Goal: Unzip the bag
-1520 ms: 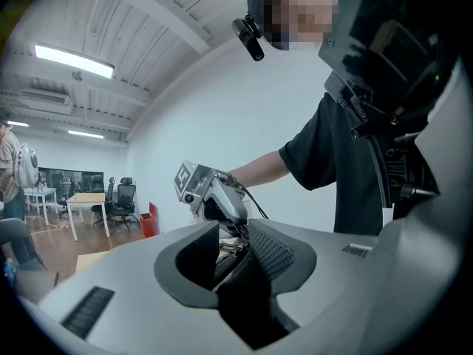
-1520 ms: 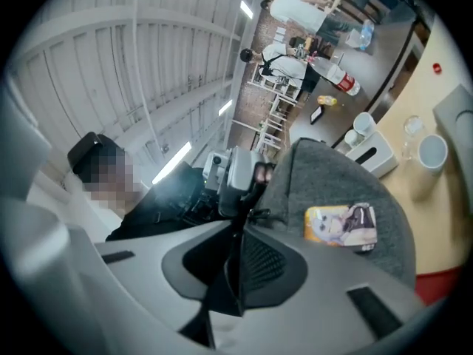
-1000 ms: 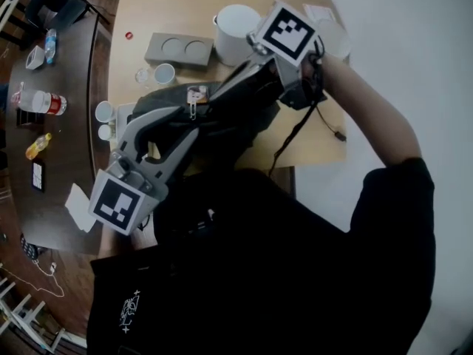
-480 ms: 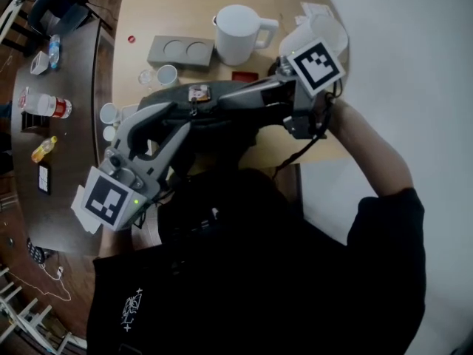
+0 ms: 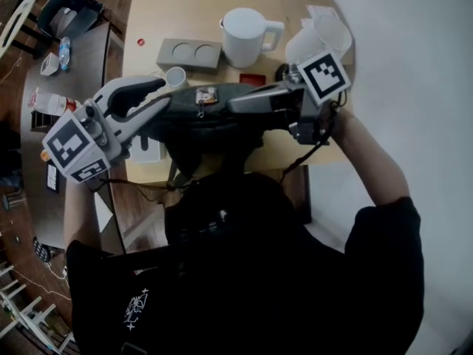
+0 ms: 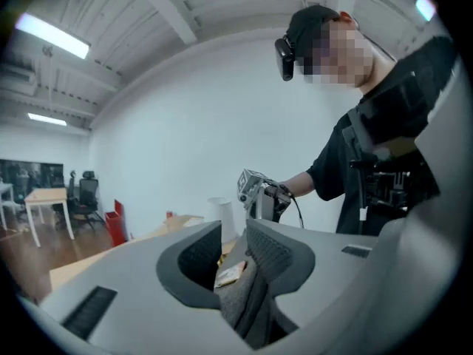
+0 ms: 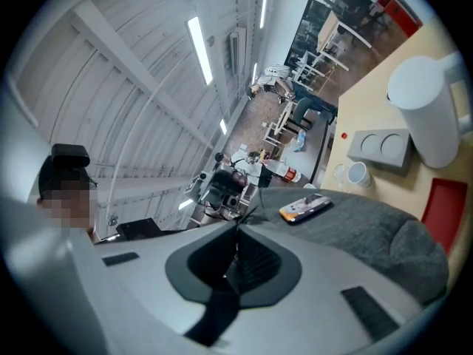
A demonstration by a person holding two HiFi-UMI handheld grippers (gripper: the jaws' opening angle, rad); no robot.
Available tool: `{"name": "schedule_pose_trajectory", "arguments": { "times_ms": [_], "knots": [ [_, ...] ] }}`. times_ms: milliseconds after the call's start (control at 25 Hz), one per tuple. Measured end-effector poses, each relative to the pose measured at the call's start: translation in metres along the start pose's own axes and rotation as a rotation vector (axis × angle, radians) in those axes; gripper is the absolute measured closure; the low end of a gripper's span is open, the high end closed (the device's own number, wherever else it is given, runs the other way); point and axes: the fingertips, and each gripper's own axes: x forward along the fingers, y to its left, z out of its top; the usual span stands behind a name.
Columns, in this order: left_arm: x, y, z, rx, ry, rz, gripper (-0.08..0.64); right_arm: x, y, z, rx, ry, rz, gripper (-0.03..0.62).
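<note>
A dark grey bag point(image 5: 214, 120) lies along the table's near edge, with a small printed tag point(image 5: 205, 95) on top. My left gripper point(image 5: 164, 93) is at the bag's left end. Its jaws are closing around a fold of grey fabric point(image 6: 240, 294), which lies against the right pad while a gap still shows at the left pad. My right gripper point(image 5: 233, 106) reaches in from the right along the top of the bag. It is shut on a thin black pull strap point(image 7: 214, 309) that runs back through the jaws. The bag's top point(image 7: 369, 228) and the tag point(image 7: 304, 208) lie beyond those jaws.
On the wooden table point(image 5: 148, 21) behind the bag stand a white jug point(image 5: 246, 35), a grey block with two round hollows point(image 5: 188, 52), a small cup point(image 5: 175, 76), a red flat piece point(image 5: 251, 79) and a clear jug point(image 5: 314, 39). A dark table with bottles point(image 5: 44, 102) stands at the left.
My left gripper has swung from the bag's near side up and out to its left end. My right gripper has dropped from above the jug to the bag's right side.
</note>
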Motion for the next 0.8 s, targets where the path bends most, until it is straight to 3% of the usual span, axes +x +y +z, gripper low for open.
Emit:
{"name": "schedule_pose_trajectory", "arguments": {
  "times_ms": [200,400,640,800],
  "knots": [
    [0.012,-0.003,-0.013,-0.148,0.122,-0.288,0.376,0.0,0.0,0.0,-0.015,-0.008,0.001,0.586],
    [0.018,-0.018,-0.022,-0.284,0.28,-0.579,0.374,-0.001,-0.001,0.0,-0.009,-0.013,0.008,0.586],
    [0.037,-0.024,-0.047,-0.307,0.558,-0.759,0.374,-0.001,-0.002,-0.001,-0.016,-0.011,0.011,0.586],
    [0.05,-0.029,-0.043,-0.384,0.651,-0.879,0.374,-0.001,-0.001,0.0,-0.02,-0.016,0.015,0.586]
  ]
}}
